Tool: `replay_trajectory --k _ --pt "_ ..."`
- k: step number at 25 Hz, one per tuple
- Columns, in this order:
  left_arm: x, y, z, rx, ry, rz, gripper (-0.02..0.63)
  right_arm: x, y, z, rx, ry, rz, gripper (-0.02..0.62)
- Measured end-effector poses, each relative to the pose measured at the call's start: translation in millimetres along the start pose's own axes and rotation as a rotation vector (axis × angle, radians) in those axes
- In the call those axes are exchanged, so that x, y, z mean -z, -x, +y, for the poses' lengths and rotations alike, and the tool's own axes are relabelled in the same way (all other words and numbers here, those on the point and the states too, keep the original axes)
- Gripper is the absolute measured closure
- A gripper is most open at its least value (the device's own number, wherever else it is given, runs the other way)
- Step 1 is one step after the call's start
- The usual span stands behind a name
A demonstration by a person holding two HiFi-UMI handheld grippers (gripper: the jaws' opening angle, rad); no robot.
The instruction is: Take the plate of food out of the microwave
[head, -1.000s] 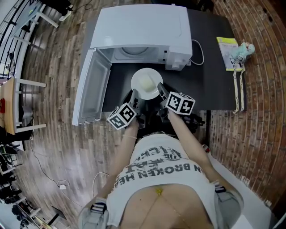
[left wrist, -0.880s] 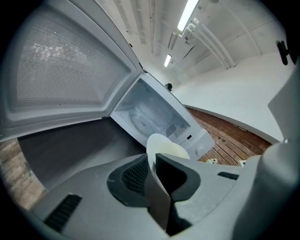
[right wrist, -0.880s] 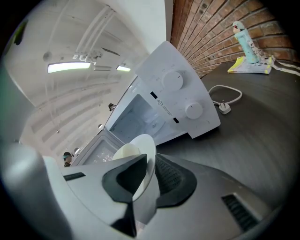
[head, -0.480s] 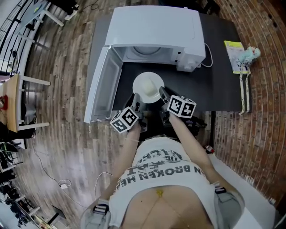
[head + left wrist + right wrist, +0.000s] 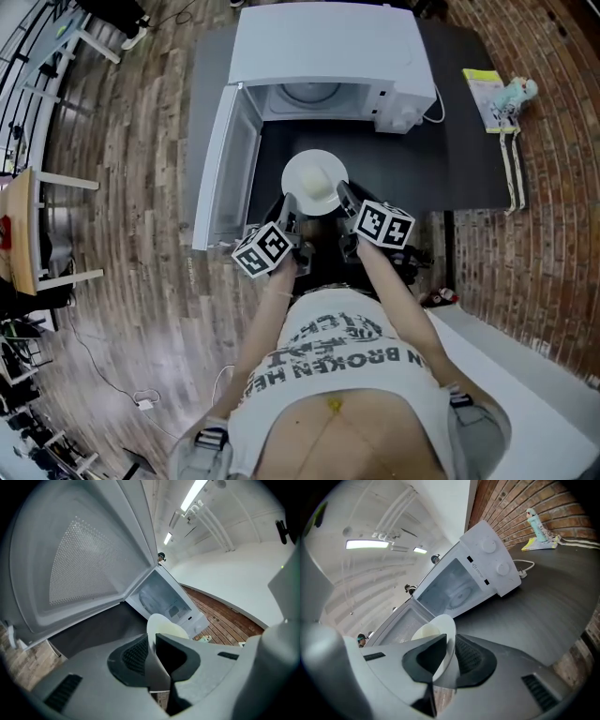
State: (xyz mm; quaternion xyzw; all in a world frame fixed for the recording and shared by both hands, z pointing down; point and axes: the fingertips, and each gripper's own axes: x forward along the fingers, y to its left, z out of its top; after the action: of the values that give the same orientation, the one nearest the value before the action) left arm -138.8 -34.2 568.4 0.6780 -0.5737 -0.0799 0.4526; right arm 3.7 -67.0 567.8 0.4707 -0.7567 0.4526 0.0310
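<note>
A white plate (image 5: pixel 314 183) with pale food on it hangs over the dark table (image 5: pixel 441 159), in front of the white microwave (image 5: pixel 328 56). The microwave's door (image 5: pixel 230 178) stands swung wide to the left, and its cavity (image 5: pixel 307 94) shows only the turntable. My left gripper (image 5: pixel 290 212) is shut on the plate's near-left rim (image 5: pixel 157 623). My right gripper (image 5: pixel 342 202) is shut on the plate's near-right rim (image 5: pixel 445 630). In both gripper views the thin white rim runs between the dark pads.
A booklet and a small figure (image 5: pixel 497 98) lie at the table's far right, with a white cord (image 5: pixel 433 105) beside the microwave. Wooden floor lies to the left, with a chair (image 5: pixel 37 225) at the far left. A brick floor is on the right.
The plate, still held by both grippers, has come a little further out from the microwave toward me. The view has shifted, so the microwave sits higher in the picture.
</note>
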Motion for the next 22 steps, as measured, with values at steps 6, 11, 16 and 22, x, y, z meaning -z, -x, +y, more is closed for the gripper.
replay_trajectory --k 6,11,16,22 --pt "5.3 13.7 10.1 0.048 -0.018 0.041 0.554 24.5 12.7 6.4 0.036 -0.027 -0.048 0.538" --pt "8.7 23.5 14.0 0.064 -0.026 0.063 0.552 37.5 18.4 9.1 0.052 -0.051 -0.056 0.538" --pt "13.1 28.5 15.4 0.067 -0.022 0.061 0.552 43.3 23.2 9.4 0.053 -0.053 -0.049 0.538" --pt "18.9 28.9 10.2 0.038 -0.02 0.042 0.552 39.7 25.6 3.9 0.029 -0.048 -0.031 0.538"
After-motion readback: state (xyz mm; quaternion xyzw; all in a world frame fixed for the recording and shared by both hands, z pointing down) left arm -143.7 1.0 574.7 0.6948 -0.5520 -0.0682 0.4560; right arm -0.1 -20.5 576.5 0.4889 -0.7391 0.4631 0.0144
